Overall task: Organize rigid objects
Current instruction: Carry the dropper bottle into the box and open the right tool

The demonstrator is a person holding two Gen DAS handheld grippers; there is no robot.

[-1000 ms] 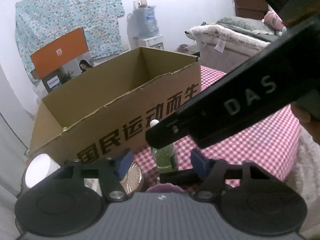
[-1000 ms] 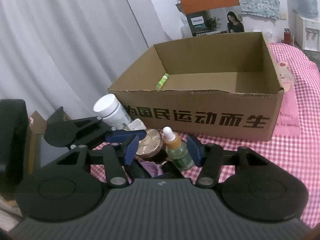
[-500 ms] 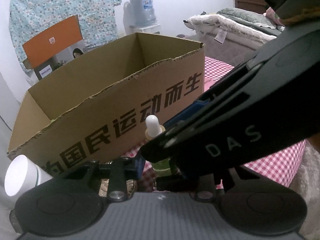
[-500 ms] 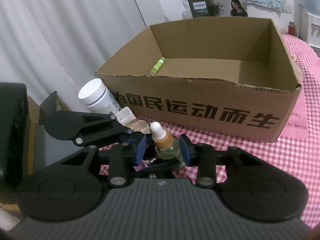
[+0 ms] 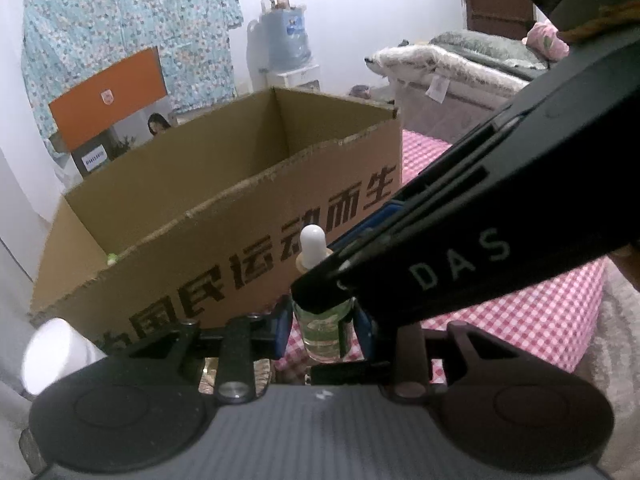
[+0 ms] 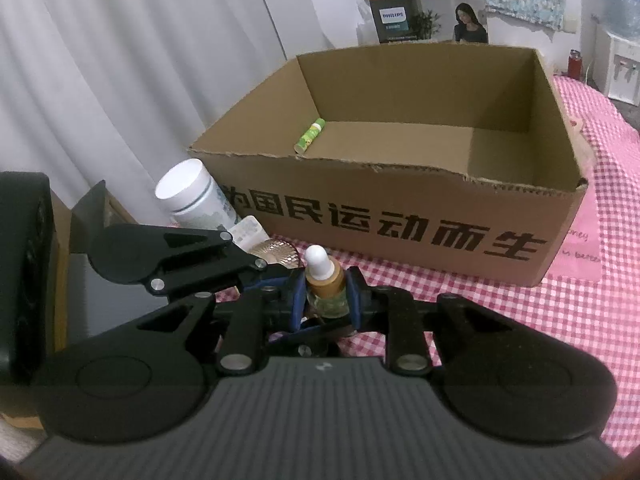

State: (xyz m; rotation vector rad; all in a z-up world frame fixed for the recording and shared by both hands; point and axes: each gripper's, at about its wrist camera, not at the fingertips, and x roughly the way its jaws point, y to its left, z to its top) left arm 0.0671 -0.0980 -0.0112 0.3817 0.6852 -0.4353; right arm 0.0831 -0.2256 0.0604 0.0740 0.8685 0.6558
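- Pink checked cloth (image 6: 460,304) covers the work surface; a white curtain hangs at far left in the right wrist view, and a water dispenser stands against the back wall.
- At left on the cloth we see 1 white-lidded jar (image 6: 188,192), tilted, just beside the cardboard box (image 6: 400,236). A round gold item (image 6: 276,249) lies near it; we cannot identify it.
- Left gripper (image 5: 322,328): blue pads sit on either side of the dropper bottle (image 6: 325,282), low on its glass body. Contact is hidden, so we cannot tell whether they press it.
- Right gripper (image 6: 325,294): blue pads are clamped on the bottle at its amber collar, and the bottle stands upright between them, in front of the box wall.
- Box interior holds 1 green tube (image 6: 309,136) by the left wall; the remaining floor looks free.
- Judgement: the step in hand is lifting the bottle into the box. With 2 tools crowding 1 small bottle, we would let only 1 carry it and back the other off first.
- We would raise it above the torn front rim, keep it vertical, and set it down away from the tube.
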